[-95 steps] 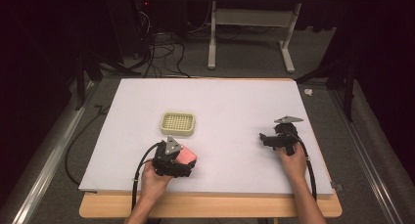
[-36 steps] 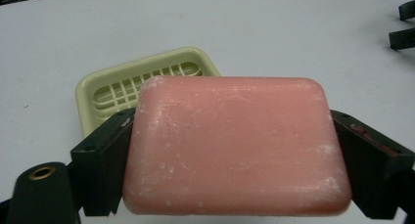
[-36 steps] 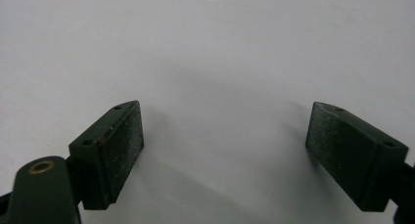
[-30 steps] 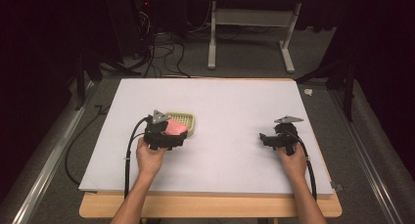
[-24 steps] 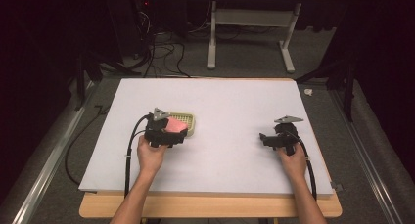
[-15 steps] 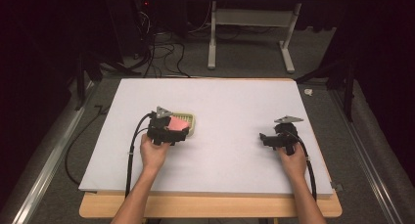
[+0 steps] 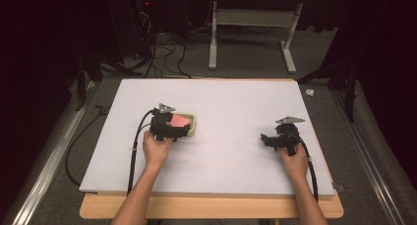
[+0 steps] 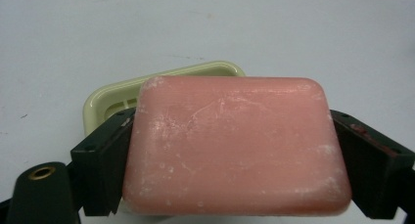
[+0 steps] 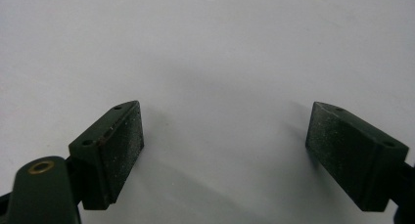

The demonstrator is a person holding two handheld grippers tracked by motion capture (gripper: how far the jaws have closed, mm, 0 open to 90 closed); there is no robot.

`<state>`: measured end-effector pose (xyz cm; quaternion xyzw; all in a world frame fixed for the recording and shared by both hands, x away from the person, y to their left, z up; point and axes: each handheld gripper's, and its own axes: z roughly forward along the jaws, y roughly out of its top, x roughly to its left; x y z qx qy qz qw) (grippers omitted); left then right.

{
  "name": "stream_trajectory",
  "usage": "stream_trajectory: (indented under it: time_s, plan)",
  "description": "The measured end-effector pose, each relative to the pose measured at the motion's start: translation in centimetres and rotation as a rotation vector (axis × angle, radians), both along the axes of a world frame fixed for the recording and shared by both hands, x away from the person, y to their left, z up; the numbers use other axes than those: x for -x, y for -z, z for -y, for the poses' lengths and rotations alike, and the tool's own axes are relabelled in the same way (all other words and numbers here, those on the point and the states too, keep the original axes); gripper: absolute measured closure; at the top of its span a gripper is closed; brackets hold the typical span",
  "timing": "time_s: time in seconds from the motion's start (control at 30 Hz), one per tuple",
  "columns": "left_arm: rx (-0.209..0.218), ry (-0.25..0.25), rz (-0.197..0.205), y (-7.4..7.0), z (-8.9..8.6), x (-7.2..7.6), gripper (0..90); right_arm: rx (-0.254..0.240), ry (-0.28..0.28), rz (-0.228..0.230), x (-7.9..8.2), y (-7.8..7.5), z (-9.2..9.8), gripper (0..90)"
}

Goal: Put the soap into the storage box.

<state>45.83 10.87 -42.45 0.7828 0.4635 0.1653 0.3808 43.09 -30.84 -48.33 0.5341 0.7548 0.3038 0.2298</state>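
White table top, dark room behind. Left gripper clamps pink soap bar by its two short ends, jaws pressed to both sides. Bar sits over cream slotted soap dish, left of table centre; contact cannot be told. Right gripper well apart at right, jaws spread wide, nothing between them.

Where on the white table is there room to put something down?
The white board is bare between the soap dish and the right gripper, and along its far edge. The busy spot is at the dish, where the left gripper holds the pink soap over it.
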Motion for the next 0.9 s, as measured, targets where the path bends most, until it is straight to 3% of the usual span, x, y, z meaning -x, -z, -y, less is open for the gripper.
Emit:
stream_trajectory:
  time_s: [0.17,0.57,0.9]
  plan:
    - [0.005,-0.013,-0.012,0.3,0.4,-0.8,13.9,0.000,0.000,0.000,0.0,0.0,0.0,14.6]
    - [-0.035,-0.069,-0.064,1.5,0.6,-2.6,13.9,0.001,-0.001,-0.001,0.0,0.0,0.0,14.7]
    - [-0.039,-0.080,-0.087,2.3,0.8,-3.2,13.9,0.003,-0.002,0.000,0.0,0.0,0.0,14.7]
